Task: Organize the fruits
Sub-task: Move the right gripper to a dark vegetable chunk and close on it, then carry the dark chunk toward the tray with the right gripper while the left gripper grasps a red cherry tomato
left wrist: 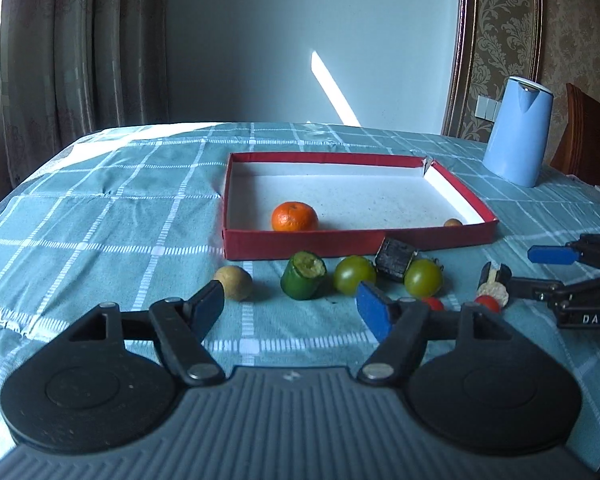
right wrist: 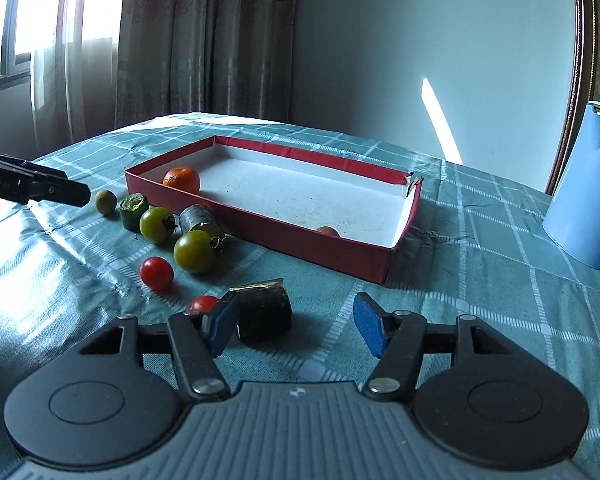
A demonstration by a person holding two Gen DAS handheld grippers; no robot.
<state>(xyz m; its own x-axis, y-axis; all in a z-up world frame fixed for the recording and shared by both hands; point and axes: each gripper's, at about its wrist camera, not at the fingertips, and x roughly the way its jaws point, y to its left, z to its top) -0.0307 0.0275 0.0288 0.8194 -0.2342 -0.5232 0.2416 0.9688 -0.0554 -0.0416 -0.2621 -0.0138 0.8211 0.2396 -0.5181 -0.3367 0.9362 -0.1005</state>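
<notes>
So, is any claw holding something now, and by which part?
Nothing is held. The left claw and right claw both stand open, with no fruit between their pads.

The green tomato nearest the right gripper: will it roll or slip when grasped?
Probably both. The green tomato looks round and smooth-skinned, so it may squirt from the flat pads. It sits free on the checked tablecloth, so a nudge could roll it toward the red cherry tomato.
</notes>
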